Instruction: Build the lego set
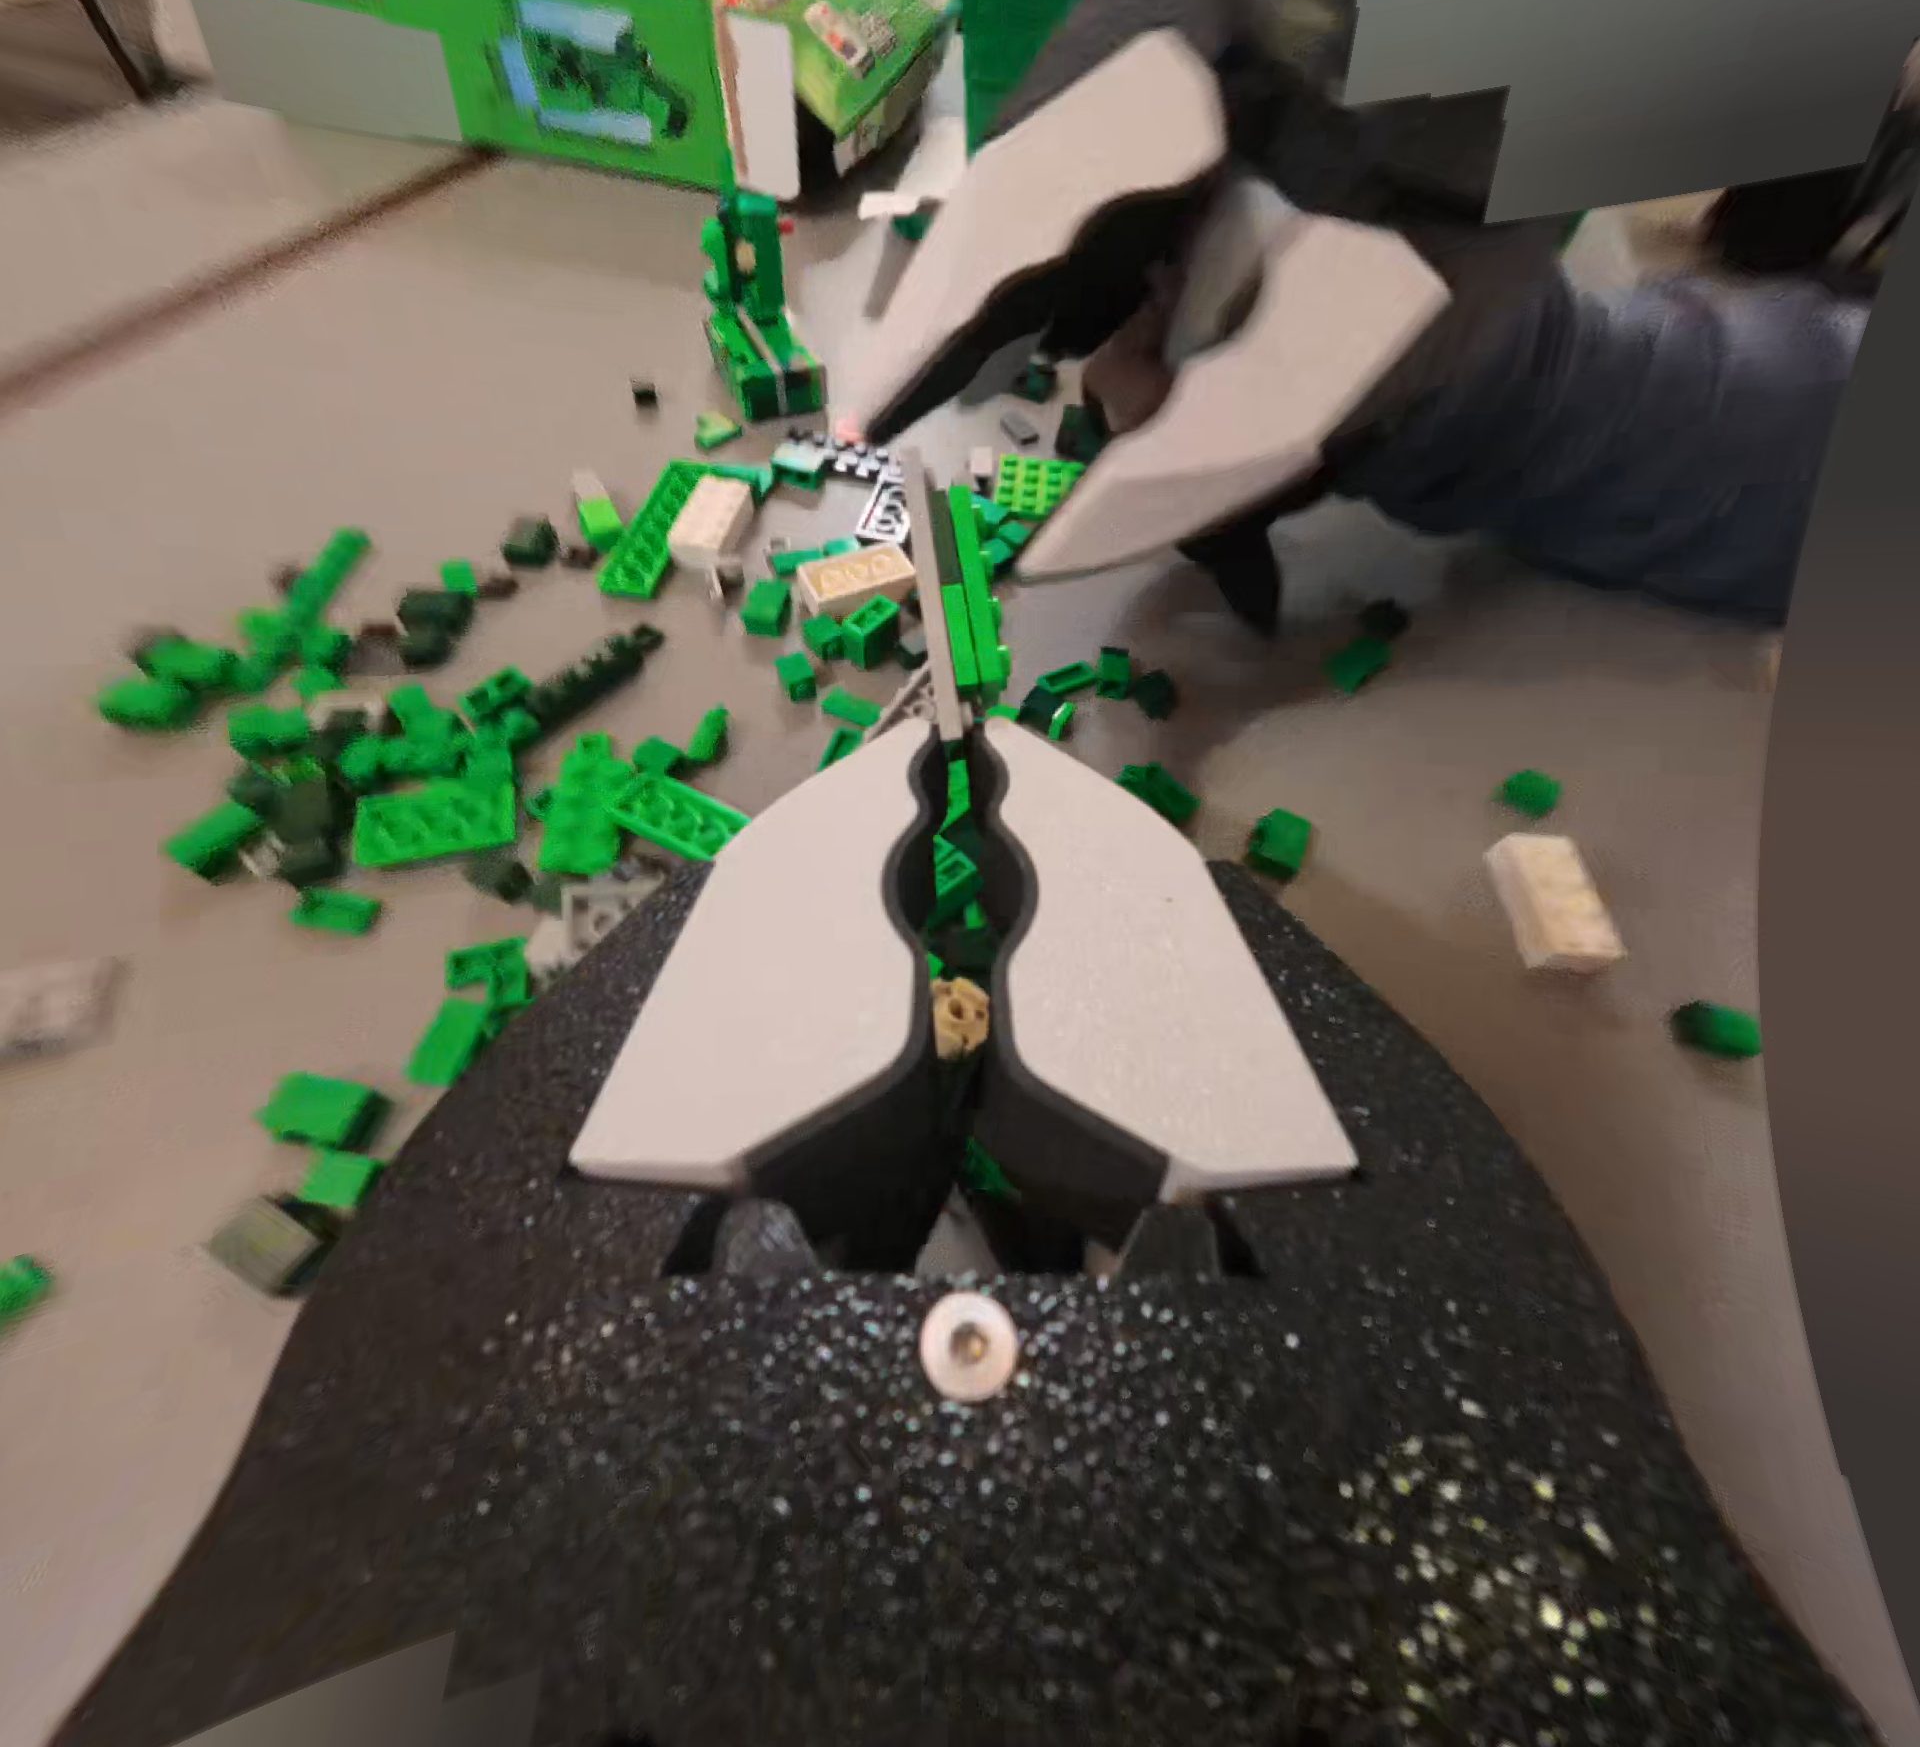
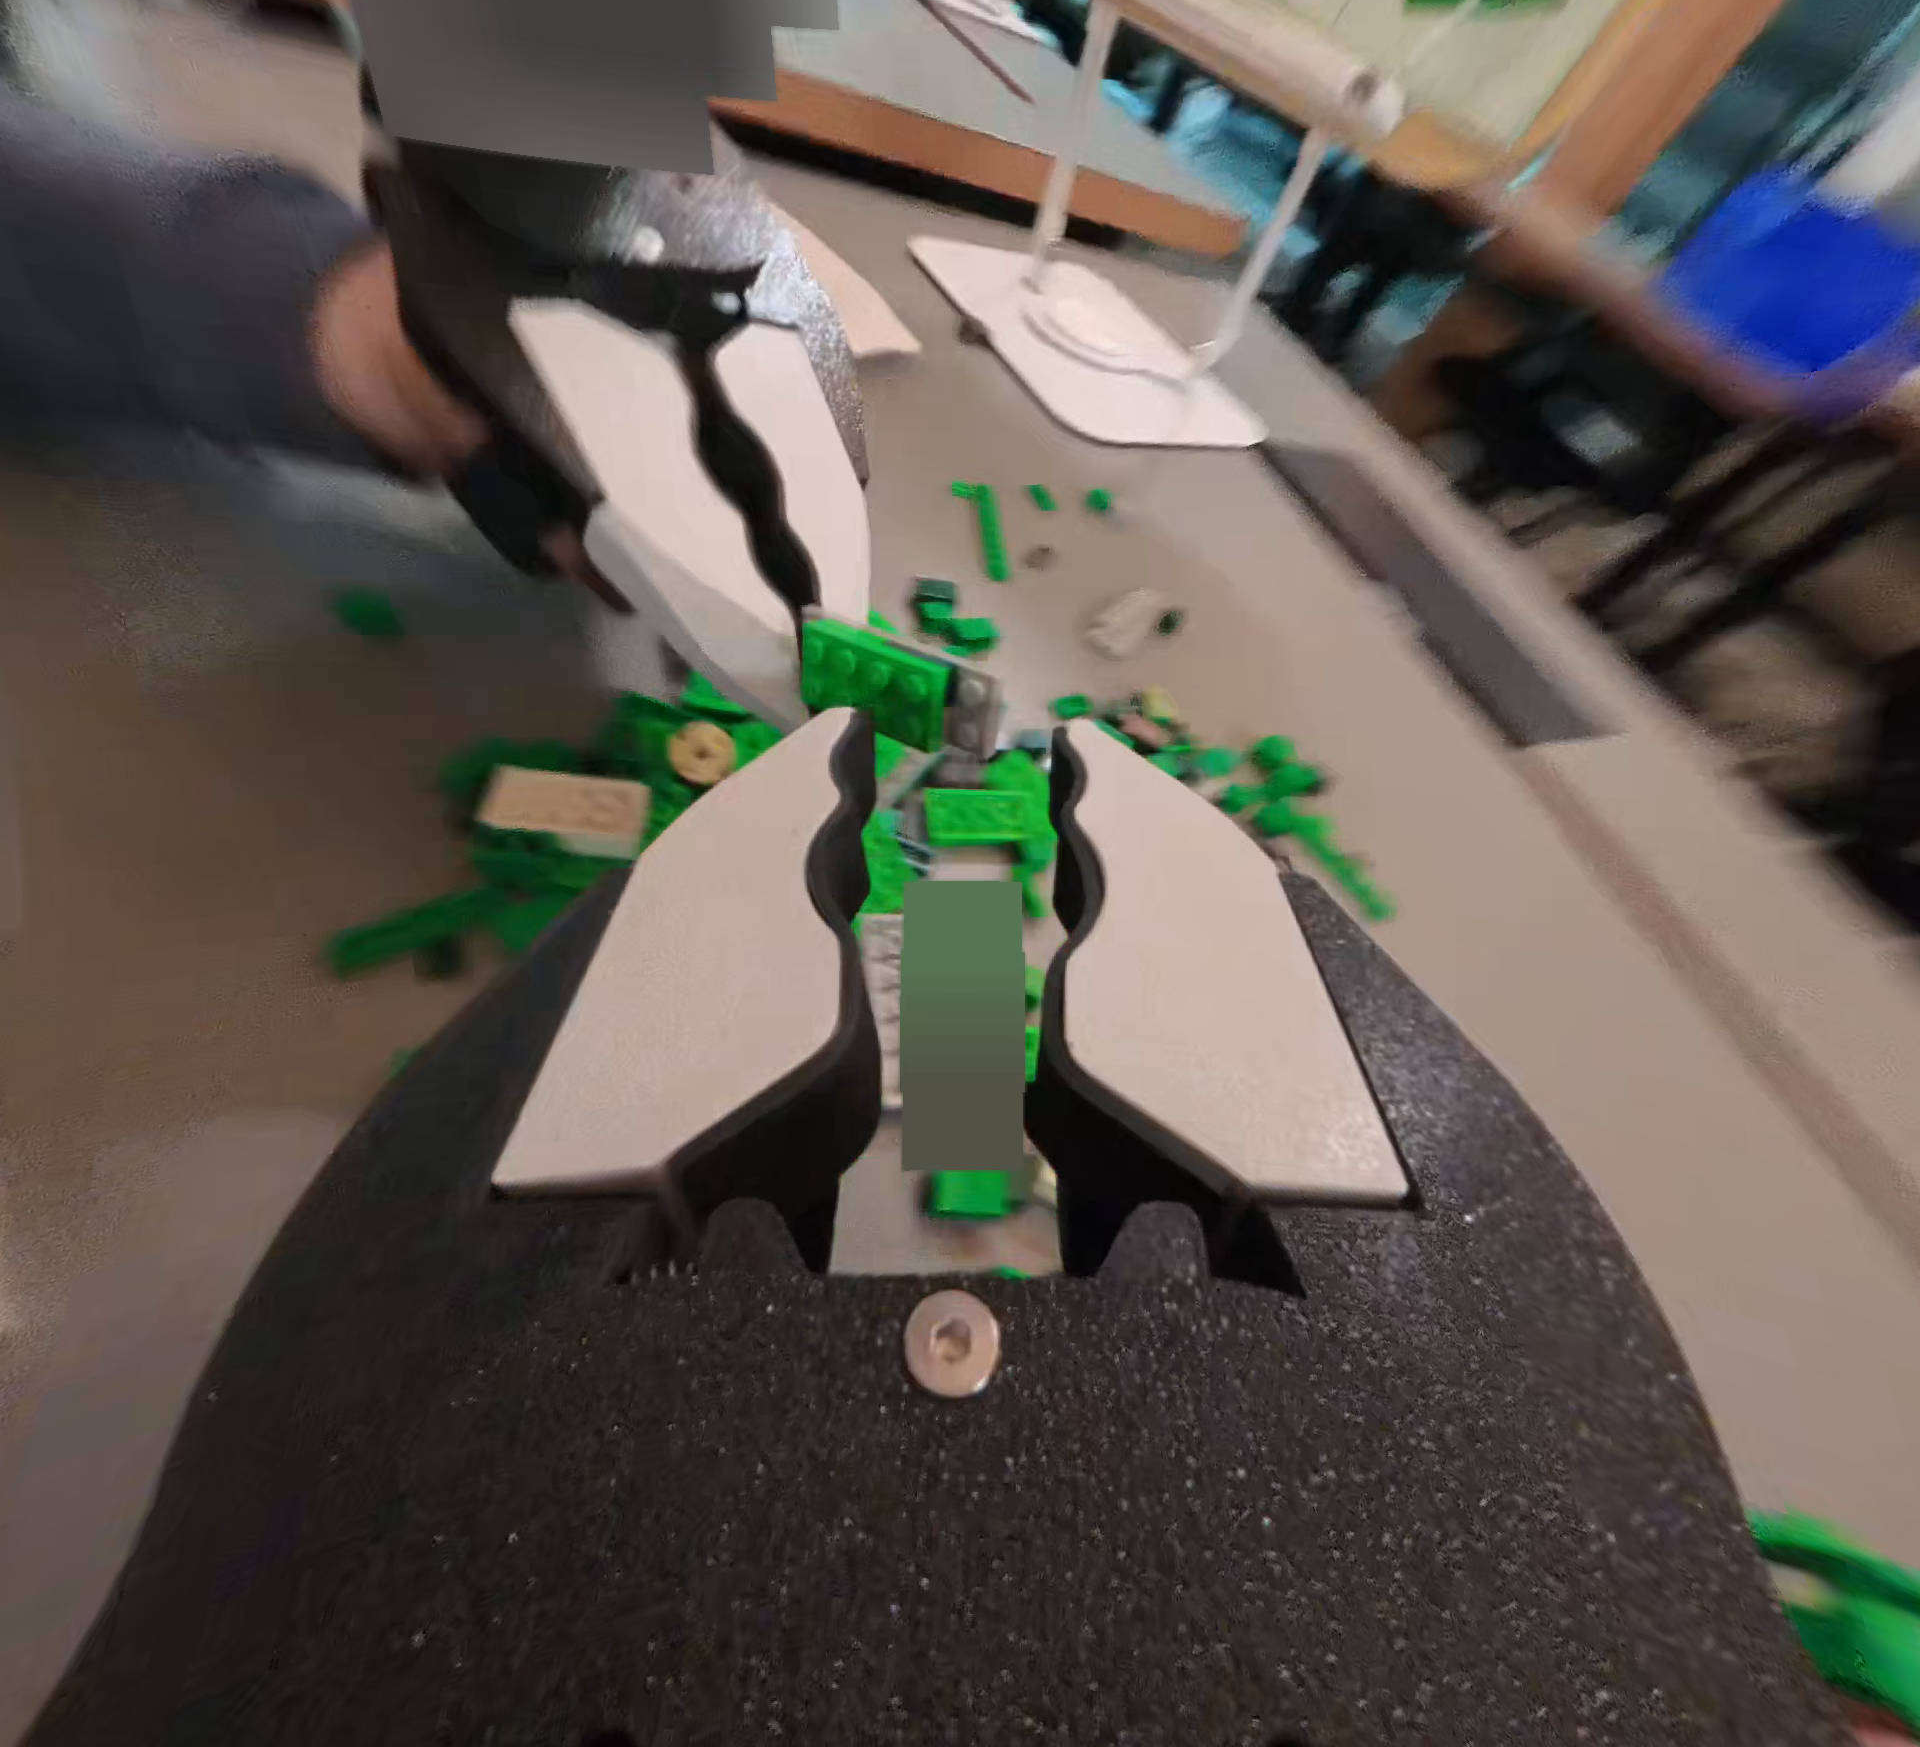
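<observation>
A small flat assembly of green and grey plates (image 1: 961, 596) sits edge-on at the centre of the left wrist view, rising from the tips of the left gripper (image 1: 961, 733) toward the middle of the frame. The left gripper's pale fingers are clamped on its near end, with only a narrow wavy slit between them. In the right wrist view the same assembly (image 2: 883, 684) appears just above centre, studs facing the camera, pinched by the left gripper, which comes in from the upper left.

The right gripper (image 2: 956, 741) fills the lower half of its own view, fingers parted and holding nothing. The assembly lies just beyond its fingertips, between and slightly above them, near but seemingly not touching. In the left wrist view the right gripper (image 1: 940, 497) comes in from the upper right, spread wide either side of the assembly's far end.

The step in hand appears to be a handover or a joint press on the assembly. To do it well, the left gripper should probably hold steady while the right closes squarely on the flat faces, not the thin edge, so the plates do not twist apart.

Loose green bricks (image 1: 436, 793) spread across the grey table (image 1: 1351, 866) at centre left. A tan brick (image 1: 1553, 902) lies at right. A partly built green figure (image 1: 753, 305) and a green box (image 1: 582, 45) stand at upper centre and upper left.
</observation>
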`<state>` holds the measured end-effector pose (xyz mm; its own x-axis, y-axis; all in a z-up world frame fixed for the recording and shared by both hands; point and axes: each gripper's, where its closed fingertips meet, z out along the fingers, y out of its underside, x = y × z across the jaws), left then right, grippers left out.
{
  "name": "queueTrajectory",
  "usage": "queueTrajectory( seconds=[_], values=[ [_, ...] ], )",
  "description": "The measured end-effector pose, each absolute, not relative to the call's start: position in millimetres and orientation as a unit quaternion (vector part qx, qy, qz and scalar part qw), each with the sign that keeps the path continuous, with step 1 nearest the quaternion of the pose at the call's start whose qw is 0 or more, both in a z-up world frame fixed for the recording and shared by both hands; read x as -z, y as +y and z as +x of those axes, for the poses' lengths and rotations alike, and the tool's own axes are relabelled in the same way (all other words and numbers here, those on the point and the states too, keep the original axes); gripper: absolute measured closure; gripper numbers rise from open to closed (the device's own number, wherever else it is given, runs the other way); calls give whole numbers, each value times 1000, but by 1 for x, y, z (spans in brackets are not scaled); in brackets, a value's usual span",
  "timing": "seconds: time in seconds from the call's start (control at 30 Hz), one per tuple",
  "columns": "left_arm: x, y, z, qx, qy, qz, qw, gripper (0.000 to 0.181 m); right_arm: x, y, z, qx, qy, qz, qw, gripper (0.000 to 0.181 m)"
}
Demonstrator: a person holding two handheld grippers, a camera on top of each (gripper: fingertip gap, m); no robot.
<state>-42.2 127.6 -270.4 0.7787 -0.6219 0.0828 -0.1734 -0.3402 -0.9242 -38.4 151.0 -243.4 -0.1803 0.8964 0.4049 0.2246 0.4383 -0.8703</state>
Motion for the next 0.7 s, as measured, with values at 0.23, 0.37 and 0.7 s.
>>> queueTrajectory(
  seconds=[0.23, 0.37, 0.7],
  values=[
    [292, 117, -38, 337, 176, -831, 406, 177, 274, 135, -49, 39, -788, -154, 594, 136],
    [295, 112, -31, 342, 201, -830, 391, 178, 282, 135, -50, 82, -798, -121, 584, 161],
    [265, 104, -16, 352, 300, -751, 471, 178, 271, 120, -36, -247, -794, -266, 487, 162]
  ],
)
